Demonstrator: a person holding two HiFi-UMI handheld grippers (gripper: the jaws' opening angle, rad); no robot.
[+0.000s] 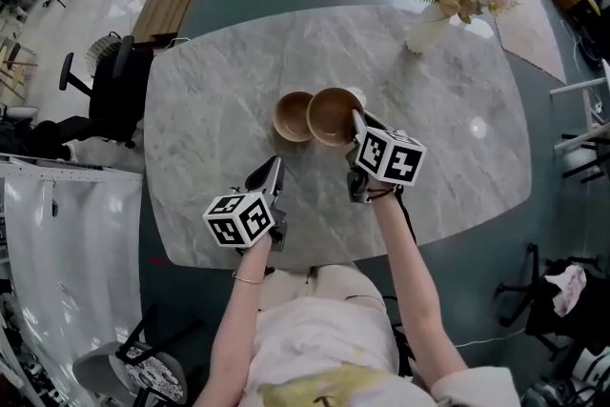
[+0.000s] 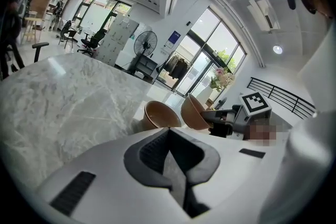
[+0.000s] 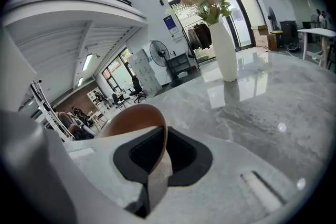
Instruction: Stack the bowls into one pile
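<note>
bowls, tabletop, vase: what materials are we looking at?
The left bowl and right bowl are matte tan-brown and thin-walled: wood or wood-look plastic, can't tell which. The tabletop is grey-veined and polished enough to mirror the vase: marble or marble-look. The vase is plain opaque white, likely ceramic.

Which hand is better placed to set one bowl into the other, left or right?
Right. The right hand-held gripper grips the darker bowl by its rim, tilted beside the lighter bowl. The left hand-held gripper is shut, empty and farther back.
</note>
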